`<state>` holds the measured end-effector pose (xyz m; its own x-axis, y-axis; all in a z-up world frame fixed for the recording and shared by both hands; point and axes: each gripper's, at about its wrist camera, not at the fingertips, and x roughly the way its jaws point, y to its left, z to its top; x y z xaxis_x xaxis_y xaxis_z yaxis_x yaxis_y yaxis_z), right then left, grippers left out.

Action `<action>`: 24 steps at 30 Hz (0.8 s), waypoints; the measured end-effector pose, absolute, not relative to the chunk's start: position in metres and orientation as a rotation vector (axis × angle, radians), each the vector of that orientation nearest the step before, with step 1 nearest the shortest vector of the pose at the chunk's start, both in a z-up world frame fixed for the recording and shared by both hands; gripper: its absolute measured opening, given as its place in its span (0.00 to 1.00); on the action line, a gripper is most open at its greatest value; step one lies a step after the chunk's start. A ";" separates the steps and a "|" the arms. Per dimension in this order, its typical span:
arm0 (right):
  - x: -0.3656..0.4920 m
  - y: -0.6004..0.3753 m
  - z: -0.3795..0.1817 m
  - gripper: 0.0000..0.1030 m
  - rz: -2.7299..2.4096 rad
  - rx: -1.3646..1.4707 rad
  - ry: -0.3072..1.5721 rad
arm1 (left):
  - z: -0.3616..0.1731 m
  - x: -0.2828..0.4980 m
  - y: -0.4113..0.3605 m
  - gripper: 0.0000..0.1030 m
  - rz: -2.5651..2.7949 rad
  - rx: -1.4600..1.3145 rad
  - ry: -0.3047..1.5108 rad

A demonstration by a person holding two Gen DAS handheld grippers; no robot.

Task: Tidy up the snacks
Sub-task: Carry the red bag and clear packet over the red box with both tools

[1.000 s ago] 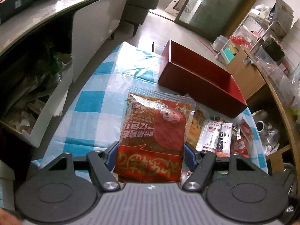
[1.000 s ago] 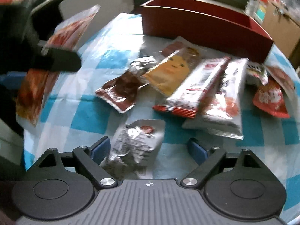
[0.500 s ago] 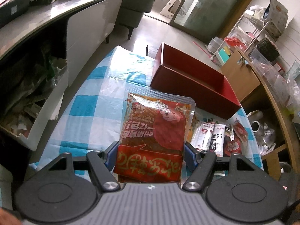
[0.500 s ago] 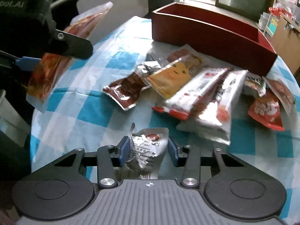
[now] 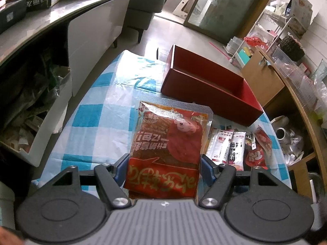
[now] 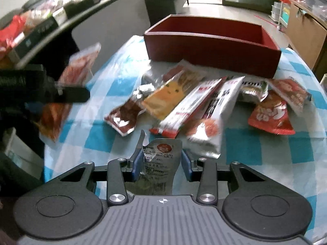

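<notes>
**Two packets in hand, red box waiting empty**

The left claw (image 5: 163, 168) is clamping a large red snack packet (image 5: 169, 143) by its two side edges, with the blue pads pressing in against the lower part of the bag. Holding it that way is keeping the packet stiff and flat, its sealed top edge pointing out toward the red box (image 5: 208, 85), which probably suits sliding it in lengthwise. In the right wrist view the same packet is showing at the left, hanging clear above the counter (image 6: 98, 126) with its blue-and-white checked cloth.

The right claw (image 6: 161, 164) is closing on a small silver sachet (image 6: 161, 159); the sachet is sitting between the pads, crumpled at its lower end, and the pads are pressing on its sides. The grip is low on the sachet, so its upper end is standing free in front of the fingers.

The red box is sitting at the far side of the counter, long and open-topped. What is visible of its inside is bare; no snack is lying in it. The rest of the snacks (image 6: 196, 106) are lying loose in an overlapping heap on the cloth just in front of the box's near wall, some touching one another. Judging by this, the sorting is only at its beginning.
</notes>
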<state>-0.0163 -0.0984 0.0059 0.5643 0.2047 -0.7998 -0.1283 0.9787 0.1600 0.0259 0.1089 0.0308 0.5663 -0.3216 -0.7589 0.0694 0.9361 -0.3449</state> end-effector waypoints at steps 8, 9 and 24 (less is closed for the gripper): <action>-0.002 -0.123 0.037 0.47 0.187 0.151 0.855 | 0.039 0.036 0.091 0.62 -0.239 -0.263 0.924; 0.001 -0.126 0.041 0.47 0.186 0.156 0.843 | 0.041 0.038 0.088 0.62 -0.242 -0.259 0.916; 0.077 -0.167 0.069 0.47 0.131 0.210 0.725 | 0.063 0.116 0.030 0.62 -0.263 -0.191 0.838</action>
